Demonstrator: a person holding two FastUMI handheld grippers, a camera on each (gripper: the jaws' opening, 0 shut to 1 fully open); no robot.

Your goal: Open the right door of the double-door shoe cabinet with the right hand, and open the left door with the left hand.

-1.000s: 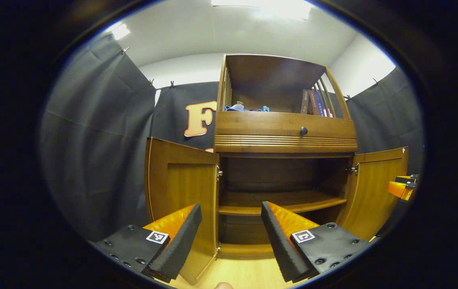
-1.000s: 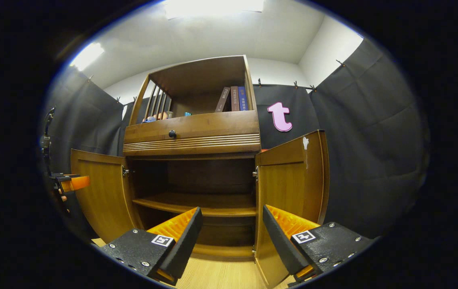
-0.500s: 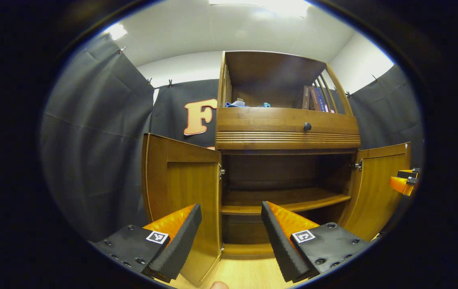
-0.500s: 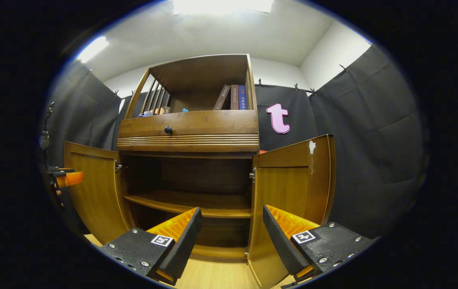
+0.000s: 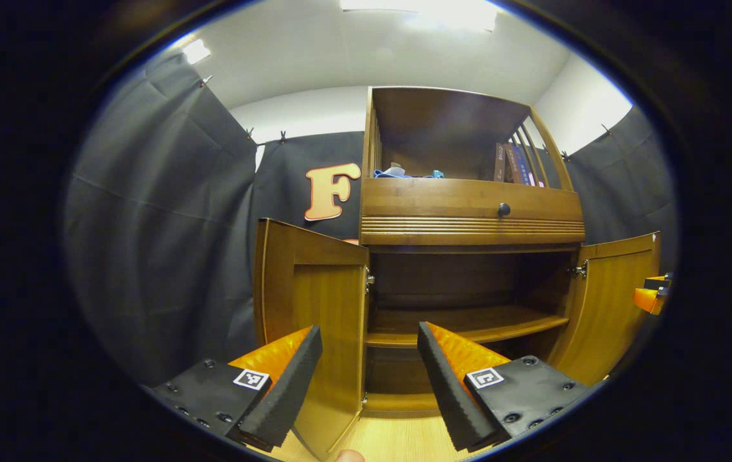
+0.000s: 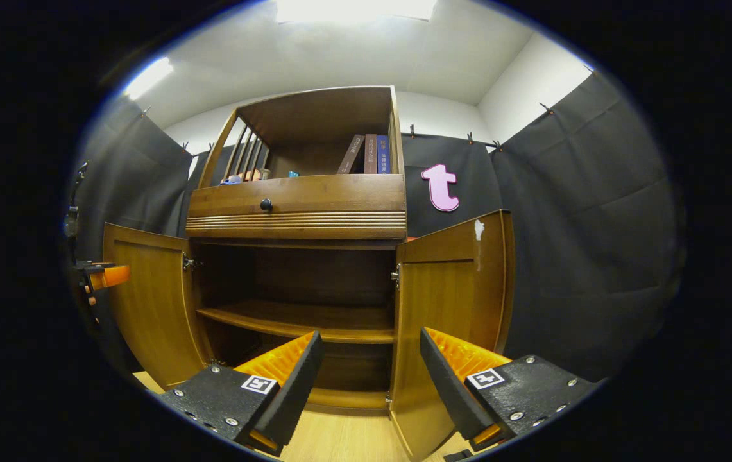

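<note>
Black cloth walls w/ white ceiling surround the wooden shoe cabinet (image 5: 468, 218); pale wood floor (image 6: 340, 443) below. Both doors stand swung wide: left door (image 5: 314, 301) at 9 o'clock of the opening, right door (image 6: 449, 301) at 3 o'clock. Inside, one bare shelf (image 6: 295, 317). Up top, books (image 6: 366, 154) above a drawer w/ dark knob (image 6: 266, 205). Your left tool (image 5: 369, 366) is spread, holding nothing, near the left door. Your right tool (image 6: 369, 369) is spread too, empty, w/ the right door's edge between its fingers, not touching.
</note>
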